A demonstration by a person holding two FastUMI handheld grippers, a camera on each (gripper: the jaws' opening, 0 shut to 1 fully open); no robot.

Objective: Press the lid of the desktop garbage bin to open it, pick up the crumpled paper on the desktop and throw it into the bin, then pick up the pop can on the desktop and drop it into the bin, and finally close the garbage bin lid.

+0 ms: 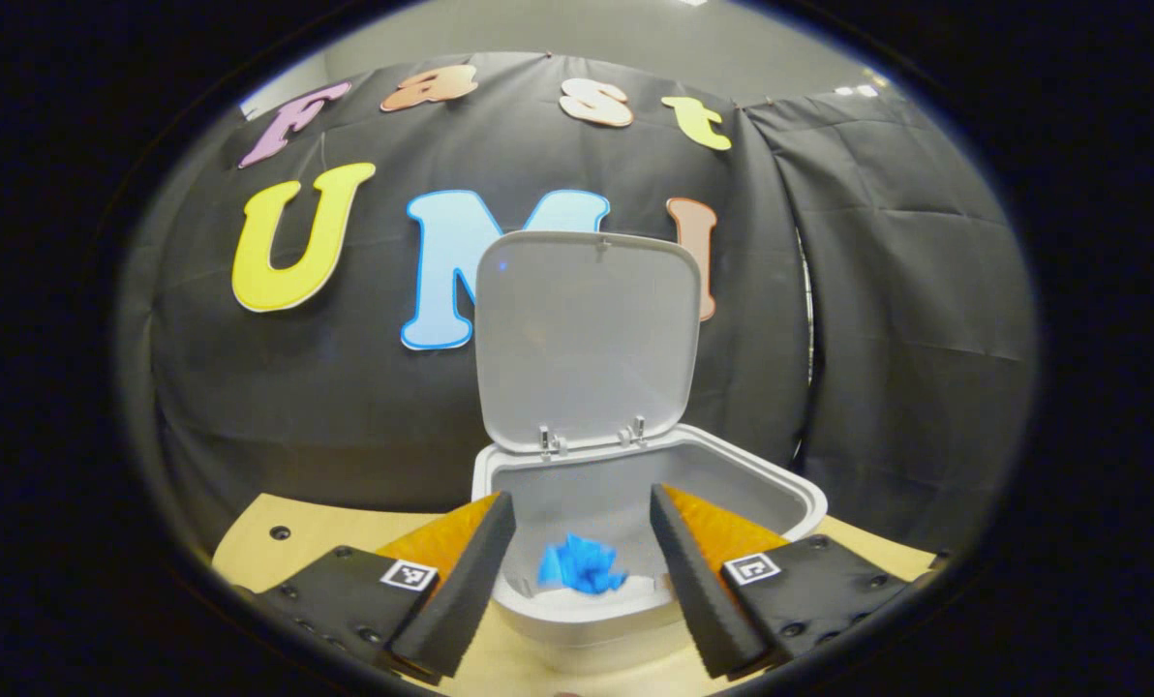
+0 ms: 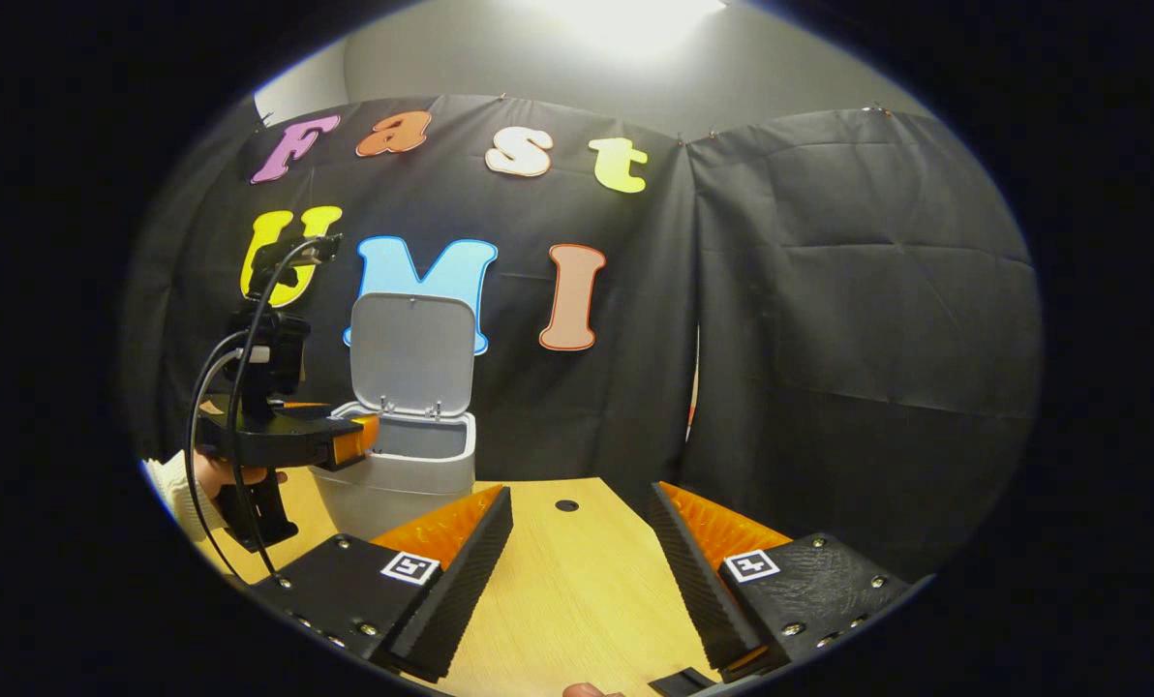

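Observation:
The white desktop bin (image 1: 792,492) stands with its lid (image 1: 587,339) tipped up and back. Blue crumpled paper (image 1: 582,563) lies inside it, against the near wall. My left gripper (image 1: 581,496) hangs open over the bin's mouth, and the paper sits low between its fingers without touching them. In the right gripper view the bin (image 2: 393,484) and raised lid (image 2: 412,353) are at the left, with the left gripper (image 2: 359,440) at the rim, held by a hand (image 2: 204,474). My right gripper (image 2: 580,489) stands open over the wooden table (image 2: 567,590) with nothing in it.
Black cloth walls close the booth behind the bin and to the right. A small round hole (image 2: 566,504) sits in the tabletop near its far edge. A black cable (image 2: 211,387) loops off the left gripper.

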